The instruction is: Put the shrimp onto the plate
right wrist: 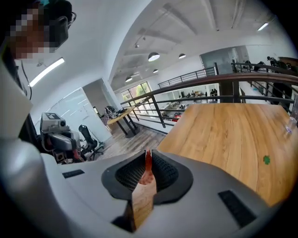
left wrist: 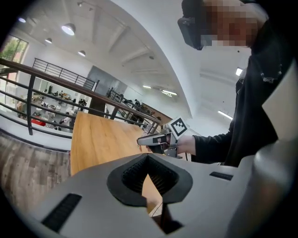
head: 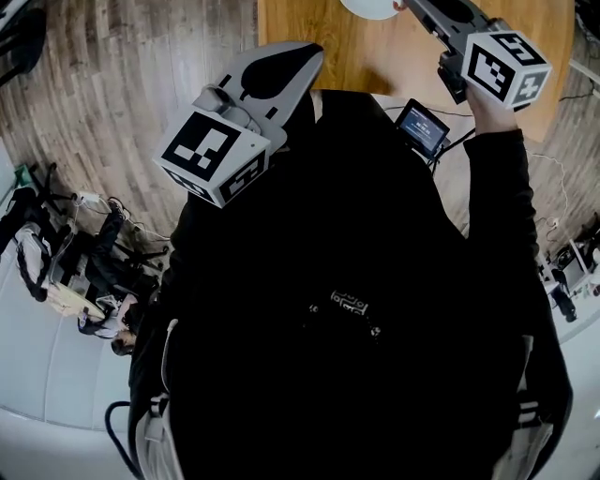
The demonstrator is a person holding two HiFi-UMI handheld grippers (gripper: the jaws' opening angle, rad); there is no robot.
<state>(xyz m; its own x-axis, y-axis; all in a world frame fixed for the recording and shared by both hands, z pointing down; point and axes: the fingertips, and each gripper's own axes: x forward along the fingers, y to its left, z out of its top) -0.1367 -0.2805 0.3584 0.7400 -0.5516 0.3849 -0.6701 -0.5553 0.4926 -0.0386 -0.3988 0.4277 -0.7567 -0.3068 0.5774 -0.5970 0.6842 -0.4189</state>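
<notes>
The right gripper point(right wrist: 148, 160) has its fingers point(right wrist: 164, 171) closed on the shrimp point(right wrist: 147, 176). It is a narrow red-orange piece standing upright between the ribbed black pads, thin tail end uppermost, with the broader, paler body lower in the cleft. The shrimp is therefore held in the air over the tabletop point(right wrist: 223, 135) and is not on the plate point(head: 368, 8). The plate shows only as a white rounded rim at the top of the head view, near this gripper's front end. The left gripper point(left wrist: 148, 157) holds nothing; its fingers point(left wrist: 134, 173) meet at the tips. Judgement on handling: the shrimp looks small, light and smooth-skinned, probably somewhat soft or rubbery, though the view is too close to say whether it is real or a model. A pinch across the thick body appears sounder than one on the tapering tail, which could slide out. Materials: the tabletop is pale wood grain, flat and matt, with one small green speck point(right wrist: 266, 160). The gripper shells are smooth grey plastic, and each carries a black-and-white marker cube.
</notes>
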